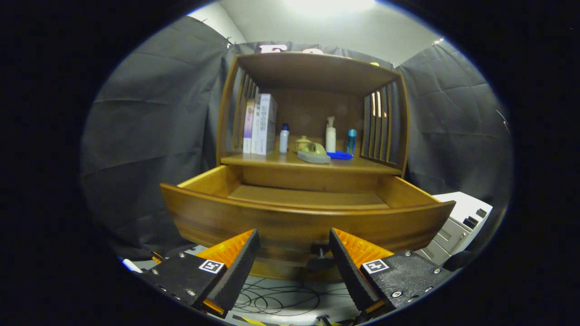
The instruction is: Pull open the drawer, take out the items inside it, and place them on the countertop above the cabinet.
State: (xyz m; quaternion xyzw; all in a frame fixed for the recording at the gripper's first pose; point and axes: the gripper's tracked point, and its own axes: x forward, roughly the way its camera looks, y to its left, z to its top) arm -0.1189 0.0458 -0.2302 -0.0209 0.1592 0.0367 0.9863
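Brown wood makes up the cabinet [312,81], which stands against the dark cloth wall [149,136] and takes in the middle of the gripper view. Its drawer [290,222] is pulled well out below the cabinet's countertop [312,164], and the drawer's curved front stands just ahead of the fingers. What shows of the drawer floor [303,197] is bare wood; the part behind the front panel is hidden. A dark knob [320,253] sits low on the drawer front, between the fingers and a little beyond them.

The gripper [294,262] is open: its fingers [238,267] stand wide apart on either side of the knob and touch neither it nor the drawer front.

To the right of the drawer, lower down, sits a pale grey box-like unit [457,226] with dark buttons. Below the drawer, loose thin cables [276,299] lie coiled on a light floor.

On the countertop, under the cabinet's upper shelf, several things stand. At the left are upright books [259,123], leaning against the slatted side. Beside them is a small white bottle with a blue cap [284,138]. In the middle lies a green-and-grey object [313,153], with a small yellowish pot [301,143] just behind it. Right of that stands a white pump bottle [331,134], then a flat blue item [340,155] lying on the wood, and a slim blue bottle [351,140] near the right slatted side.
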